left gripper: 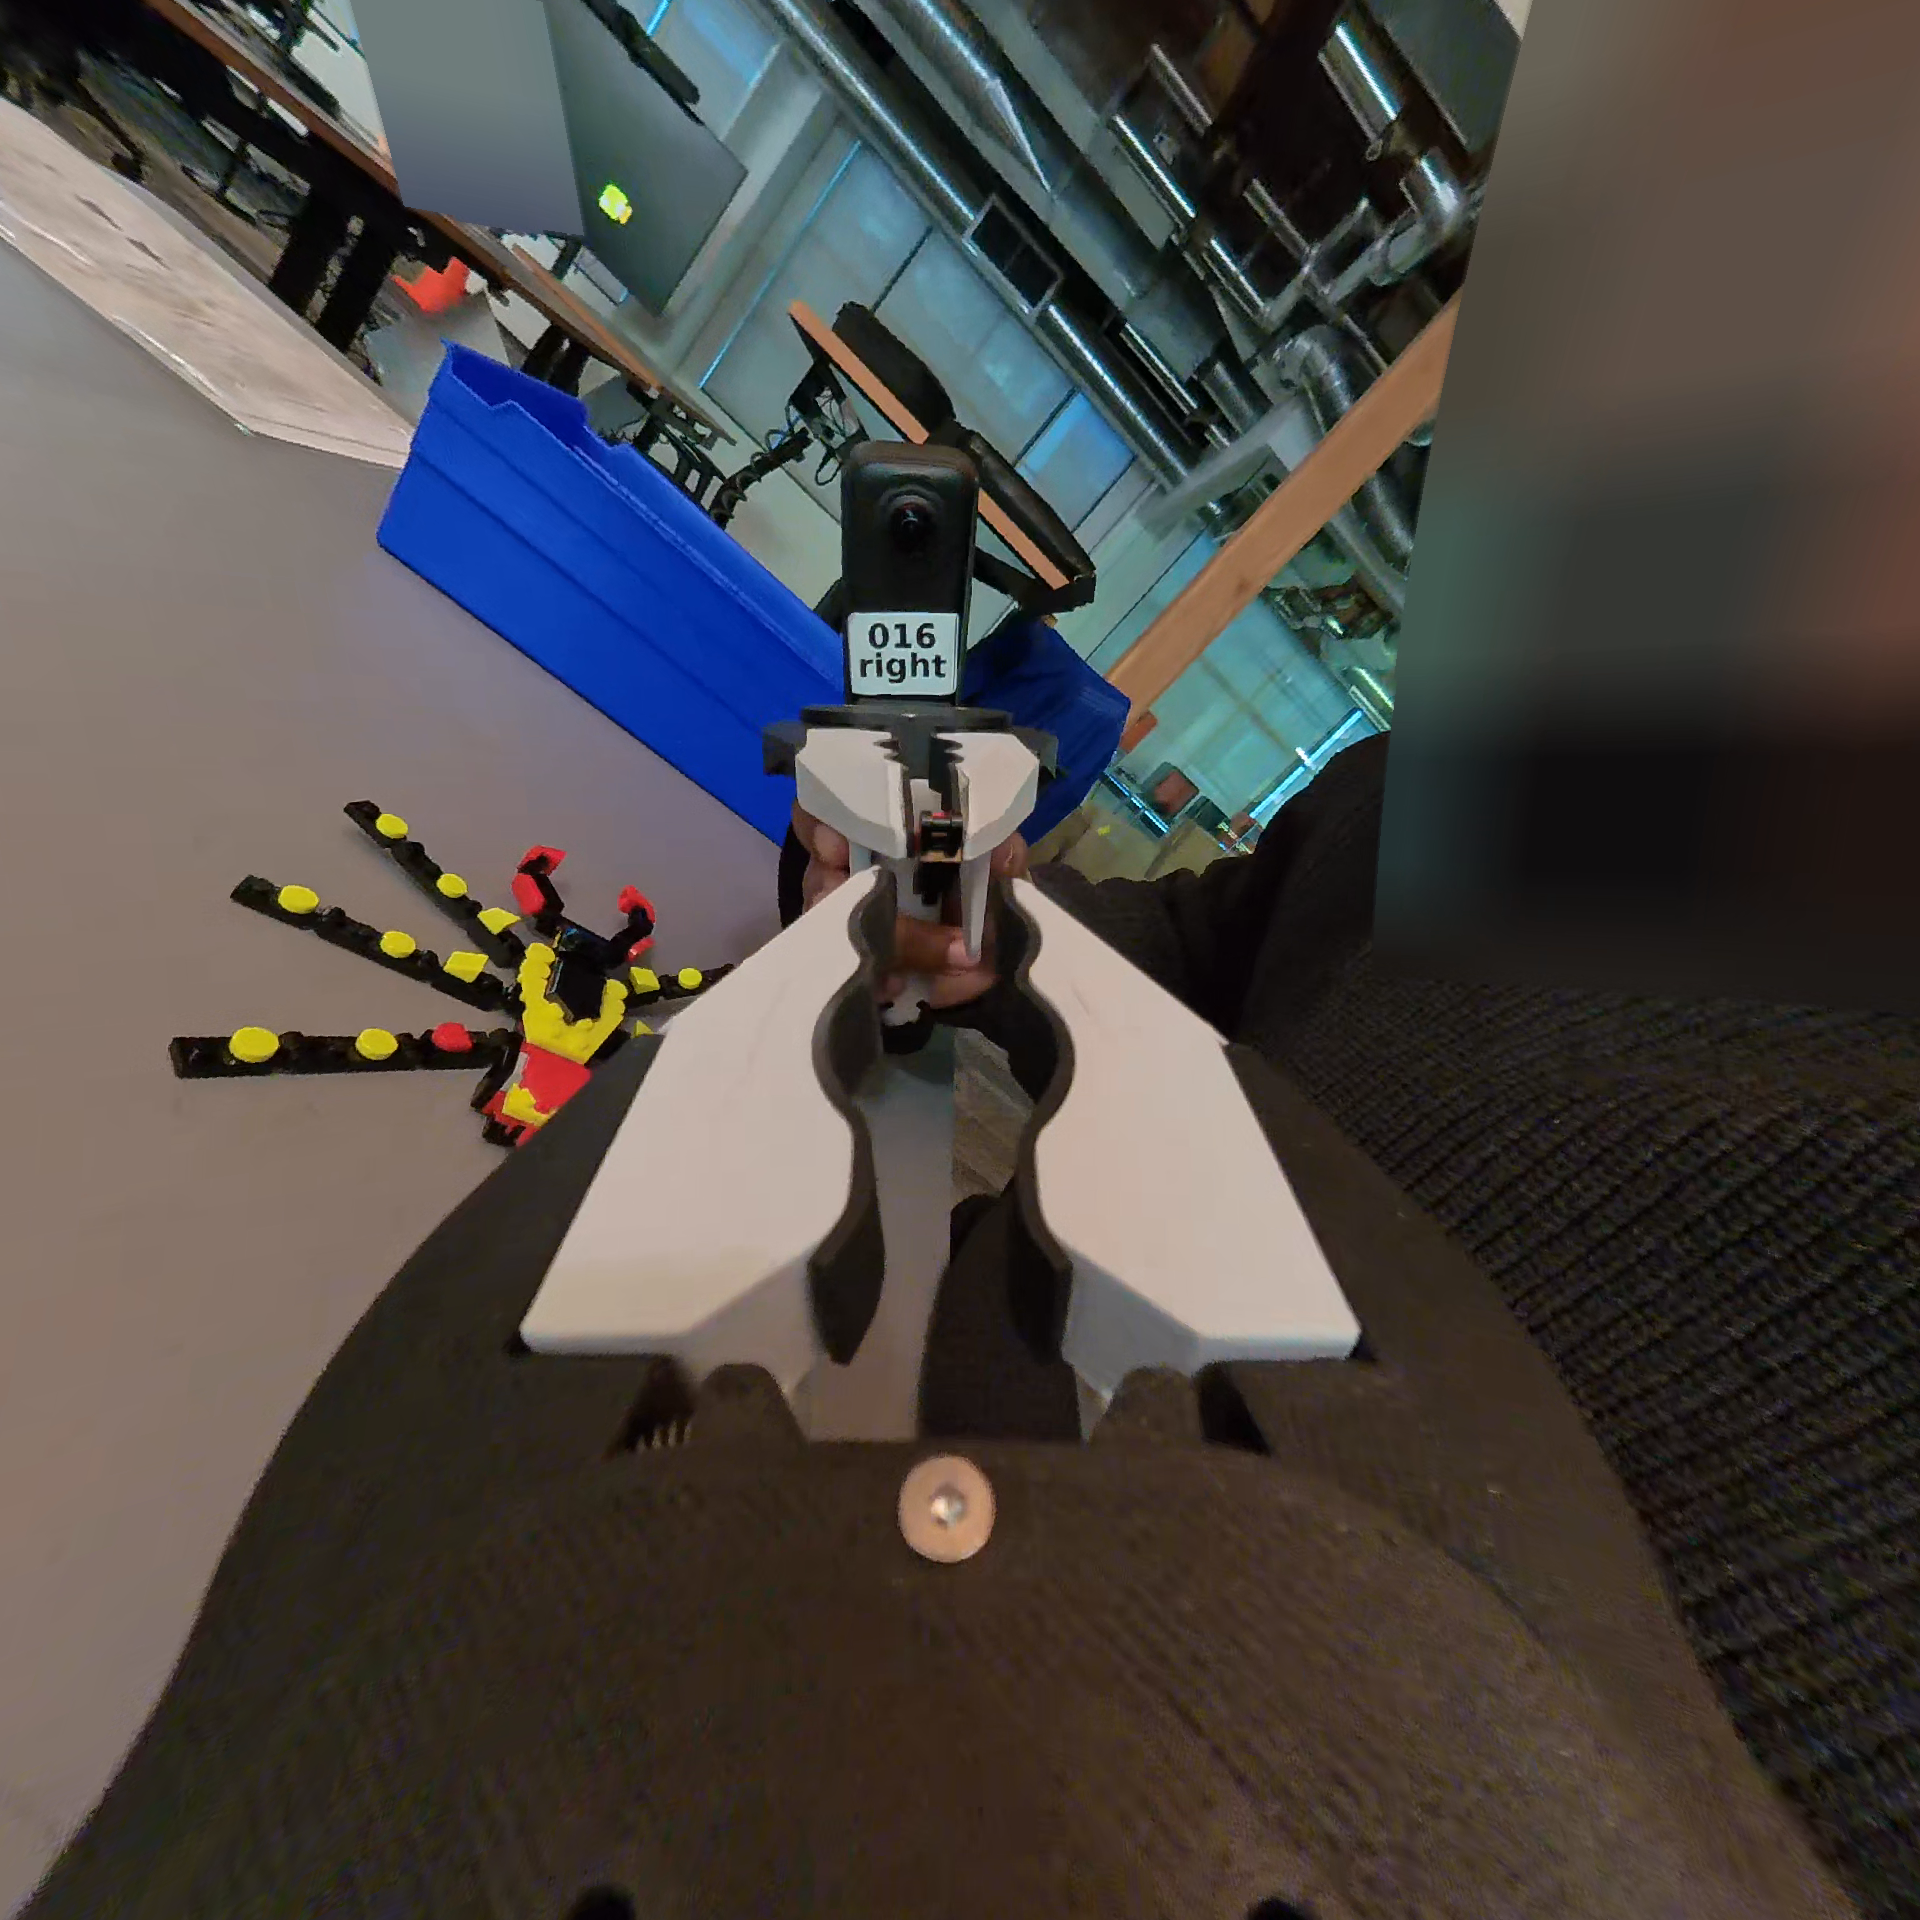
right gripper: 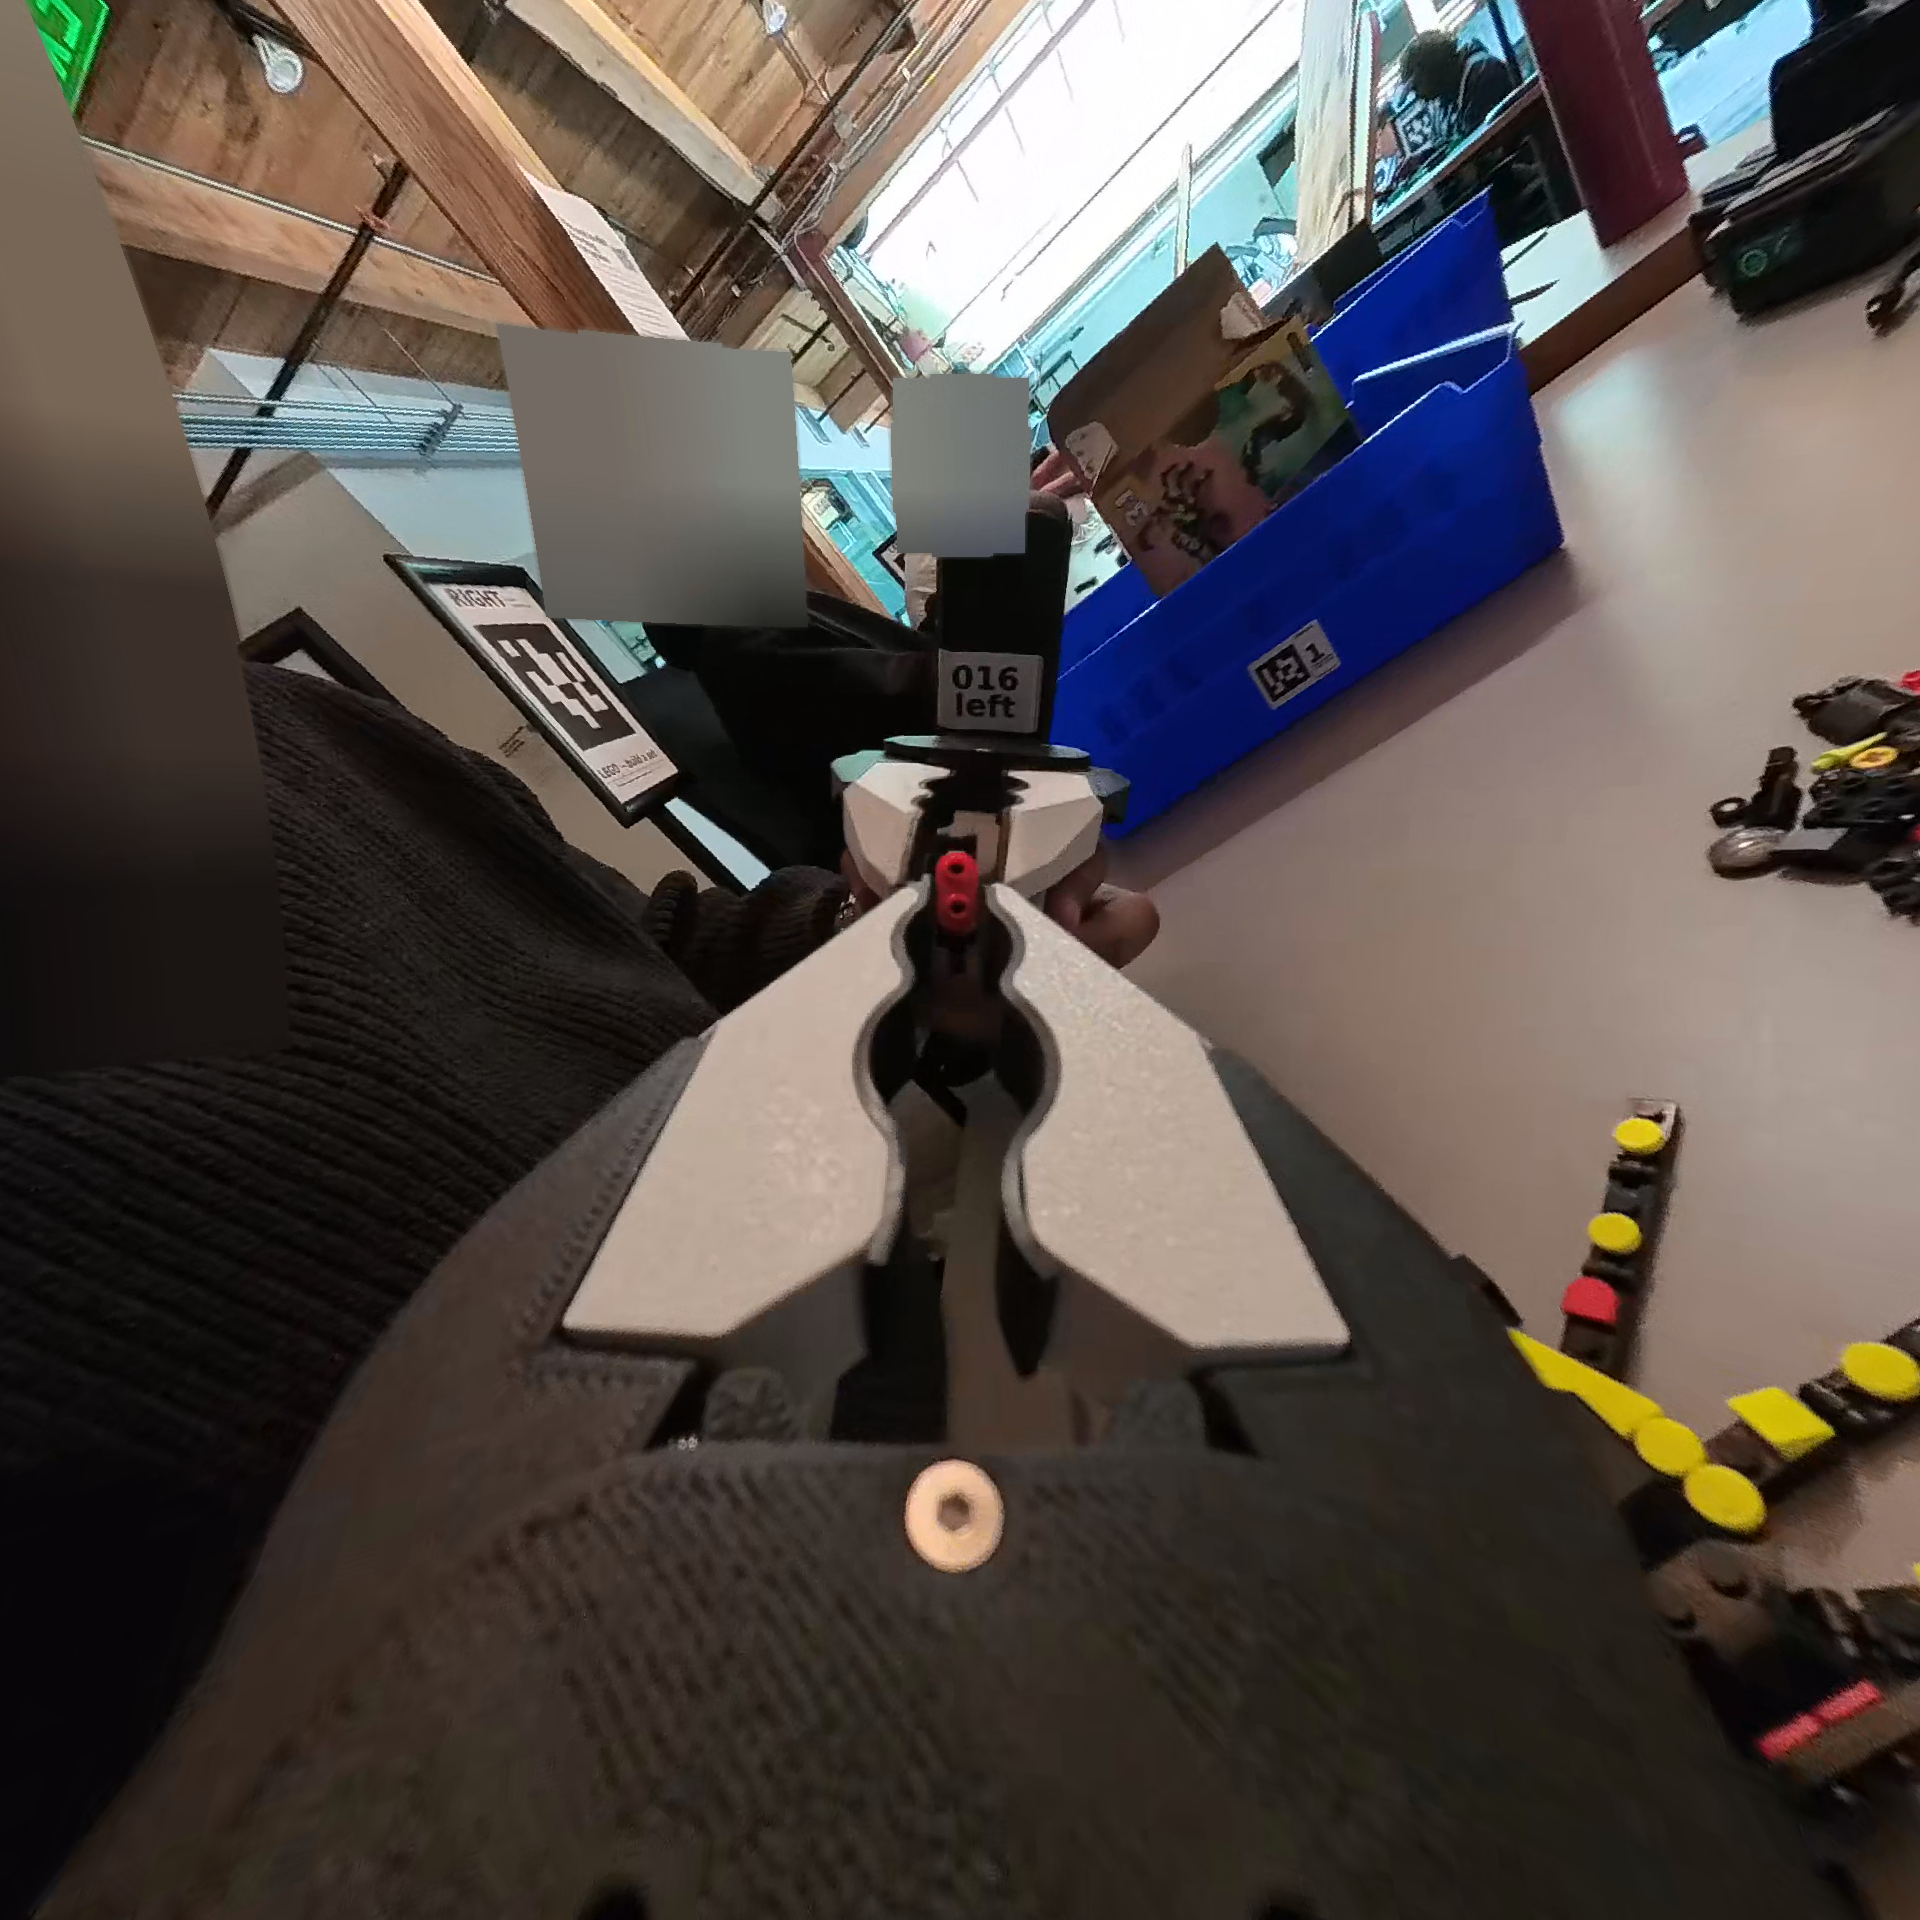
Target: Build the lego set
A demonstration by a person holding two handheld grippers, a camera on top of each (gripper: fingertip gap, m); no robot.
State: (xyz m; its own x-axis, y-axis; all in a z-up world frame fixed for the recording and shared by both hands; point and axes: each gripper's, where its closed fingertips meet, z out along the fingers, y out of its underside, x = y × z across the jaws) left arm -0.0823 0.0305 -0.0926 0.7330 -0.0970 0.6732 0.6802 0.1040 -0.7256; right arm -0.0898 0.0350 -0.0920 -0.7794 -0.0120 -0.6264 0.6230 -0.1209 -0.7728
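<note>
Red-black piece (right gripper: pixel 957 891) lengthwise between grippers

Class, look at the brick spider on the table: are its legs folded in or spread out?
Spread out: the brick spider's black legs fan apart, flat on the table.

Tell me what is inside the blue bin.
In the right wrist view, the blue bin holds a torn cardboard box with printed pictures, leaning upright above the rim. The bin's walls hide its floor and anything lower. In the left wrist view only its outer wall shows.
</note>
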